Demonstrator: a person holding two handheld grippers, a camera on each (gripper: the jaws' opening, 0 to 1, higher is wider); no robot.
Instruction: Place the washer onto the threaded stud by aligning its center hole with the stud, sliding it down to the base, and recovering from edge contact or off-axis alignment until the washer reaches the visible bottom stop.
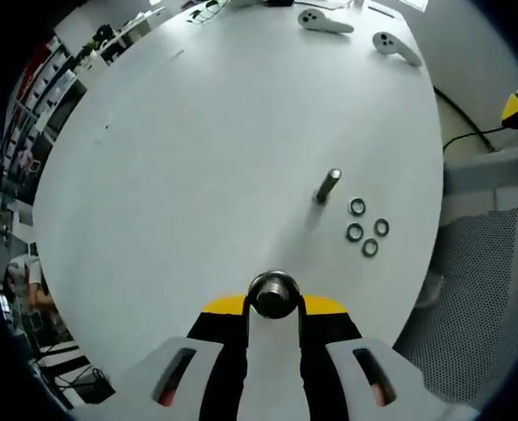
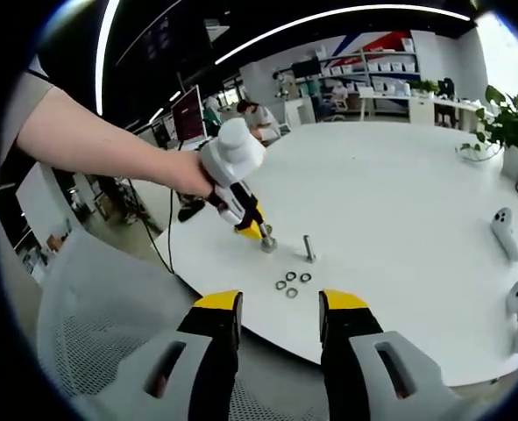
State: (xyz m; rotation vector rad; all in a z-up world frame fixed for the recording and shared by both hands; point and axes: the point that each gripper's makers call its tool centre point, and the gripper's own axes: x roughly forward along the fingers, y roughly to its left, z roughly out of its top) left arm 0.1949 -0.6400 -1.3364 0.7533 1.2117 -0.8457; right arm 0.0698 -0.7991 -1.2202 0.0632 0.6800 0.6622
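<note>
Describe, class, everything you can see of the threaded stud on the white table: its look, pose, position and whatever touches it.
The threaded stud is a short, slim rod of grey metal, standing upright on the white table and casting a faint shadow. Its threads are too small to make out. Nothing touches it but the table, and no washer sits on it. Four loose washers lie flat in a cluster close beside it. The left gripper, shut on a metal nut-like part, is near but apart from it.

Both grippers look the same: pale grey bodies w/ black jaws, yellow tips, small red slot on each side. Left gripper (image 2: 266, 242) has a white rounded grip; the person's sleeve (image 2: 26, 105) is grey.
</note>
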